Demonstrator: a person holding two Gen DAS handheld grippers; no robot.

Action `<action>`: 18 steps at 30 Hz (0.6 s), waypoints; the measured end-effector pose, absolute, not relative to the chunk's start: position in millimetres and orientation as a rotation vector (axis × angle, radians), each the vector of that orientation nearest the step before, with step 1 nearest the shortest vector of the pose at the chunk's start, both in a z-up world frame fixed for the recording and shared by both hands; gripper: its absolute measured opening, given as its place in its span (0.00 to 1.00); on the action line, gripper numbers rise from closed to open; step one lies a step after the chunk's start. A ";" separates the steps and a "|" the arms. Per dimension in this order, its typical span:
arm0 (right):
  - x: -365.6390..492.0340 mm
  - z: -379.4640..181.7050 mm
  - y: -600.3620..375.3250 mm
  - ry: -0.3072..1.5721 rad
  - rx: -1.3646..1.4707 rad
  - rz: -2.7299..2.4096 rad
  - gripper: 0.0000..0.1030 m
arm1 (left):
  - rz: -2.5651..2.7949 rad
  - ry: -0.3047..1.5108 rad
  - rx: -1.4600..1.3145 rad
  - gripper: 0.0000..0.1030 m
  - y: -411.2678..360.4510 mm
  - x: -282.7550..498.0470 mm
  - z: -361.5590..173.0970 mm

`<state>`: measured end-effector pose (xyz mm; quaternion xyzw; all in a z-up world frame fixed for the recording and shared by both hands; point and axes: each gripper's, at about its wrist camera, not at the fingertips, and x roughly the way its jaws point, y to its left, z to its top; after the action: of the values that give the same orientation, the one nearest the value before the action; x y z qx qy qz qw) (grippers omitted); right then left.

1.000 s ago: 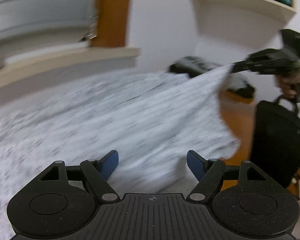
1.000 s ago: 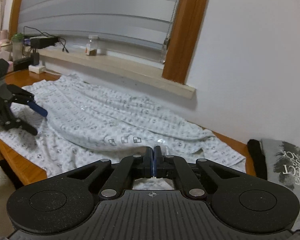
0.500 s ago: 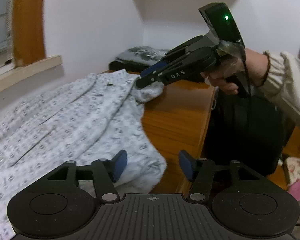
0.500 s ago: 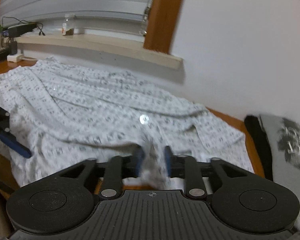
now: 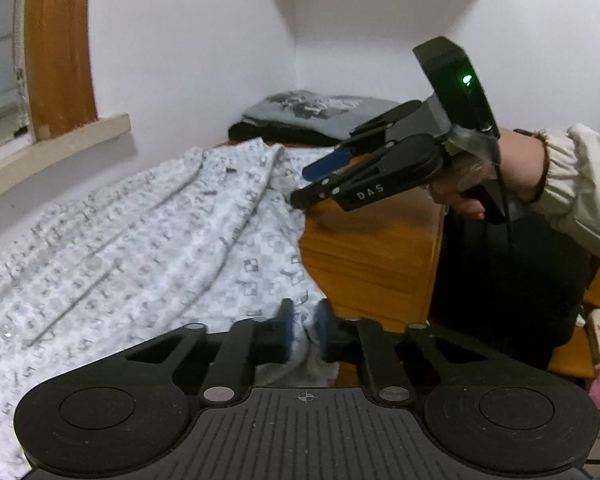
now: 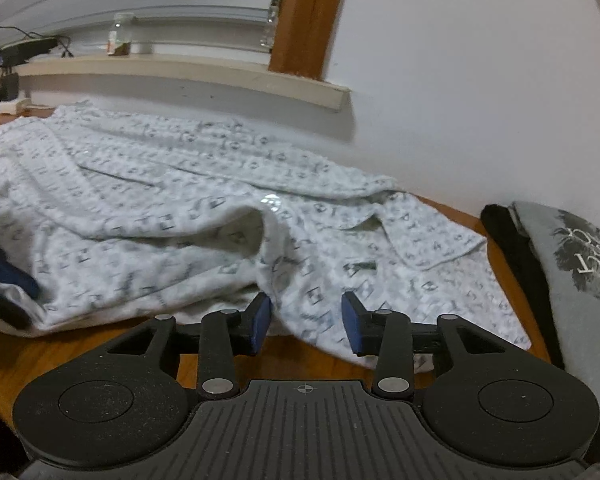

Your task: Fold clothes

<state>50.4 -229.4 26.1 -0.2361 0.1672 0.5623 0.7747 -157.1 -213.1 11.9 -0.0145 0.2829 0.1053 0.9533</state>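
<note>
A white shirt with a grey square print lies spread across the wooden table. My left gripper is at its near edge; its jaws are closing and the blue pads pinch a fold of the hem. The right gripper, in a person's hand, hovers over the shirt's far corner. In the right wrist view the right gripper stands open low over the shirt. Its jaws are closing a little, with the hem lying loose between the pads. The left gripper shows at the left edge, on the cloth.
A folded grey T-shirt lies on black garments in the table's far corner, also seen at the right. A window sill with a small bottle runs behind the table. A black bag stands beside the table.
My left gripper swung to the shirt's near edge and closed on the hem. The right gripper opened, let go of the shirt and sank; the lifted cloth now lies on the table.
</note>
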 end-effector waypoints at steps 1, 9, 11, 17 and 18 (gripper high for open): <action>53.3 27.9 -229.7 0.370 -0.506 1.222 0.03 | 0.208 0.564 -0.038 0.09 -212.3 -159.1 14.8; 67.6 74.2 -274.4 0.289 -0.410 1.229 0.02 | 0.158 0.451 -0.105 0.09 -211.9 -177.1 51.8; 67.7 86.8 -285.7 0.270 -0.405 1.225 0.02 | 0.123 0.426 -0.136 0.09 -215.3 -183.0 59.9; 73.0 112.3 -302.0 0.320 -0.423 1.214 0.02 | 0.009 0.404 -0.210 0.09 -231.3 -199.3 72.8; 73.6 112.4 -301.1 0.330 -0.435 1.201 0.02 | -0.004 0.418 -0.216 0.09 -235.2 -198.9 70.0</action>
<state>73.6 -301.1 112.4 -0.2022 0.1533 0.5581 0.7900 -198.9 -235.2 70.0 -0.1071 0.2071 -0.0018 0.9724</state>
